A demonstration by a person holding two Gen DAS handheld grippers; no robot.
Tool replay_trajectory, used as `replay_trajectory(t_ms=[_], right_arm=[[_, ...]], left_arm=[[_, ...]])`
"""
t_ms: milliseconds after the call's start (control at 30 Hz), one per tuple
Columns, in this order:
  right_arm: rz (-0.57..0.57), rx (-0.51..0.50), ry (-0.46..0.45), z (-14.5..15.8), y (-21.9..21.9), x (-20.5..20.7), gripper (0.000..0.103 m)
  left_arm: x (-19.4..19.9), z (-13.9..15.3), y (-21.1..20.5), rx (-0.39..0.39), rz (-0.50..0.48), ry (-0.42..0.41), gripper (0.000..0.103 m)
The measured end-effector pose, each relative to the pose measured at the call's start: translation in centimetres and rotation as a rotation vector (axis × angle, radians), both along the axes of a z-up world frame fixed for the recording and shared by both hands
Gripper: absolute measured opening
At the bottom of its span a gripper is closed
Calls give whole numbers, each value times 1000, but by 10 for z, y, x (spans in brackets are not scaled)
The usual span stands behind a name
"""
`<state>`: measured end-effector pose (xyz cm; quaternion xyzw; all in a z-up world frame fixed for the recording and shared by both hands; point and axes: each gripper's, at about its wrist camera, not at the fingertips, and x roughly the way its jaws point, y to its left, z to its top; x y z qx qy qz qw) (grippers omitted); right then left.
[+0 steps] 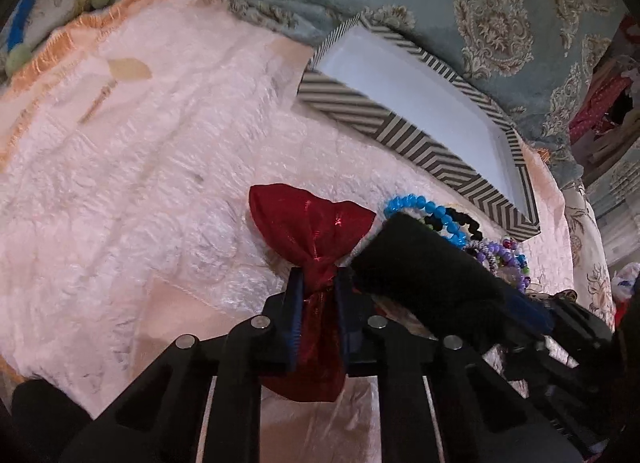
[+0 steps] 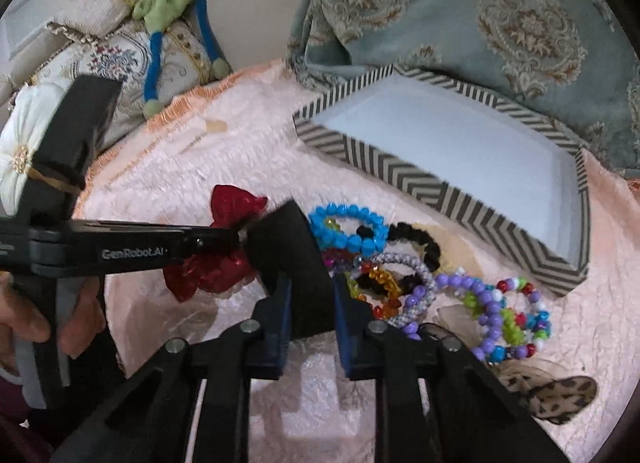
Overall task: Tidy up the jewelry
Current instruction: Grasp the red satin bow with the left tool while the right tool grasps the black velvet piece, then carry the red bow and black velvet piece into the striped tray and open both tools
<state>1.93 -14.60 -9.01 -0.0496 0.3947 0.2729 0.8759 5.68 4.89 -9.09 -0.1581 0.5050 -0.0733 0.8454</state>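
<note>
Now pinching red pouch (image 1: 316, 231) at neck in left gripper (image 1: 316, 291), jaws clenched on fabric above pink cloth (image 1: 140, 183). Right gripper (image 2: 308, 303) clamping black block (image 2: 292, 259), just beside bracelets (image 2: 400, 271). Next, I judge: carrying toward striped box (image 2: 384, 167), still empty.

Soft even light, fisheye-warped, dark vignetted corners.

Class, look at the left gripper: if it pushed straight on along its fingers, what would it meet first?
The red pouch it is already shut on; the left gripper pinches its neck. Beyond lies the pink cloth, though depth is unclear.
</note>
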Motion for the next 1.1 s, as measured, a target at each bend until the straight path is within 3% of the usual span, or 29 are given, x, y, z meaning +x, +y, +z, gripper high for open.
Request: replay_trajectory(t_ms=[300,567,833,1100], right_arm=[[-44,73,-90,47,-22,-9,18],[-207,70,-130,74,-70,31,18],[-326,63,-34,42,-115,103,18],[-350,-21,40,-5,-126,143,18]], left_arm=[[-5,47,-3,23,-20,-106,0],[45,78,-17,35,-50,-172,0],[128,68,-40,34,-67,-163,0],[185,24,-66,154,-70,-107,0]])
